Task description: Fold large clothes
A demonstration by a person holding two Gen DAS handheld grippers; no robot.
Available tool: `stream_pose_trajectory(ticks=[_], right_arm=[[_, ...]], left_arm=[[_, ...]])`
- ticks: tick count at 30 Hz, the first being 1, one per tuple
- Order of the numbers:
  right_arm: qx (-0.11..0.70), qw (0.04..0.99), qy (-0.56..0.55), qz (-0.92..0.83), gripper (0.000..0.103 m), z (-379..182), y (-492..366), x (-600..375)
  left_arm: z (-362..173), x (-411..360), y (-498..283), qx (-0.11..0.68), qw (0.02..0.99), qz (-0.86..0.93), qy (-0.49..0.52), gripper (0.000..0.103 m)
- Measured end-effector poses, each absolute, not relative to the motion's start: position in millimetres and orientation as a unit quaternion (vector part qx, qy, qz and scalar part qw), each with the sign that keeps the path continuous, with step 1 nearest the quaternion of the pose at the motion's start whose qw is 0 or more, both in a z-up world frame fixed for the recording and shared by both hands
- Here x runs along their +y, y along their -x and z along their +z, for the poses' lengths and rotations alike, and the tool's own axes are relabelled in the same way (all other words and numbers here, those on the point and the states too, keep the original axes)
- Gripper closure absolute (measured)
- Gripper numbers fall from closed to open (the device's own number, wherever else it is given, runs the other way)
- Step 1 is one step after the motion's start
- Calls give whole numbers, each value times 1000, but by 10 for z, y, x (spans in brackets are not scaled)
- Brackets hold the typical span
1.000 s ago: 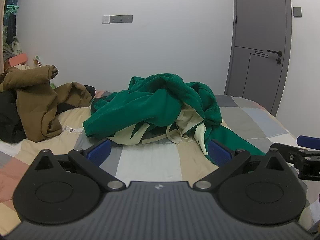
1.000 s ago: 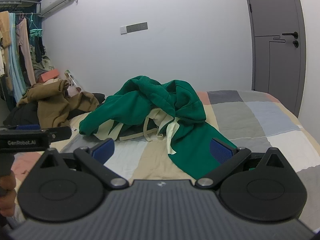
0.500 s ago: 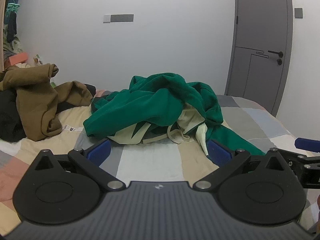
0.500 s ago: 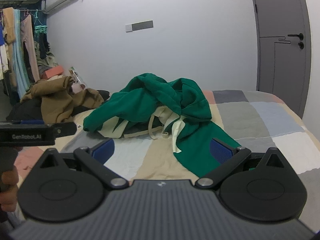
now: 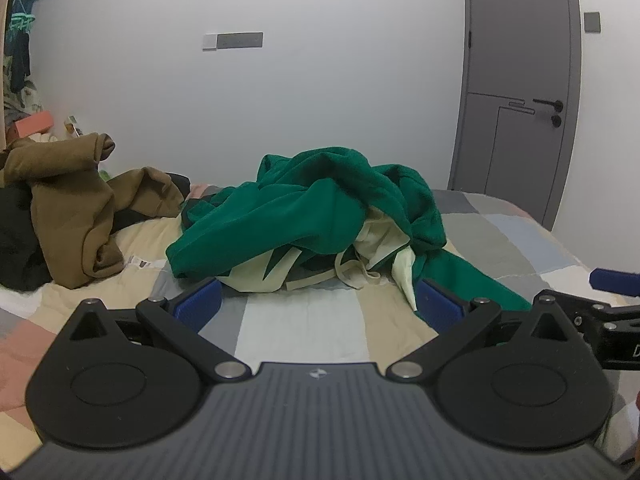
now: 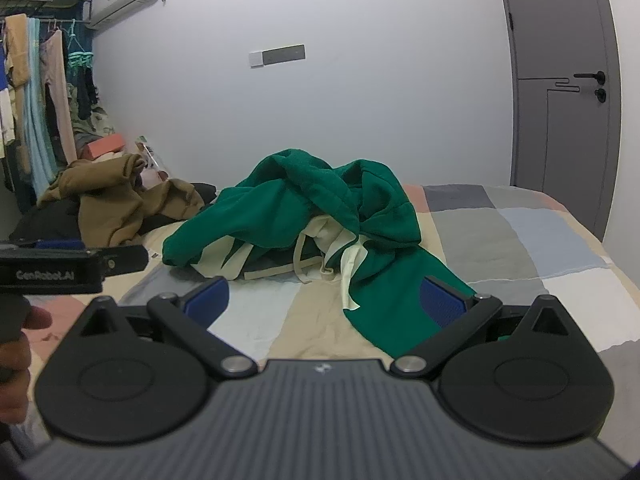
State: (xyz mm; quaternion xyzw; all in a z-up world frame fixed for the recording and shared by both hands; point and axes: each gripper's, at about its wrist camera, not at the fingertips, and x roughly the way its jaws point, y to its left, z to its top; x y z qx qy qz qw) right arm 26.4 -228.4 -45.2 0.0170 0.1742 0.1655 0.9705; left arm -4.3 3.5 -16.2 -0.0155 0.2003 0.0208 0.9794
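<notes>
Almost nothing changes in the last second: the green garment point(image 5: 320, 208) remains crumpled in the middle of the bed point(image 5: 520, 240), untouched. The left gripper point(image 5: 318, 300) and right gripper point(image 6: 326, 296) only drift slightly, jaws wide open and empty, so folding is not begun.

A large dark green fleece garment with a pale cream lining point(image 5: 320, 216) point(image 6: 304, 208) lies crumpled in a heap on the patchwork bedspread point(image 5: 500, 236). Cream drawstrings spill out from its underside, and one green part trails flat across the cover, away from the heap toward the bed's near edge.
</notes>
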Motion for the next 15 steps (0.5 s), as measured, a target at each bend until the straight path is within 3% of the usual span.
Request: stream_pose_trajectory(ticks=[15], right_arm=[[166, 971, -26, 173, 0, -487, -253, -2310]], left_arm=[[-155, 64, 36, 195, 980, 18, 33, 0]])
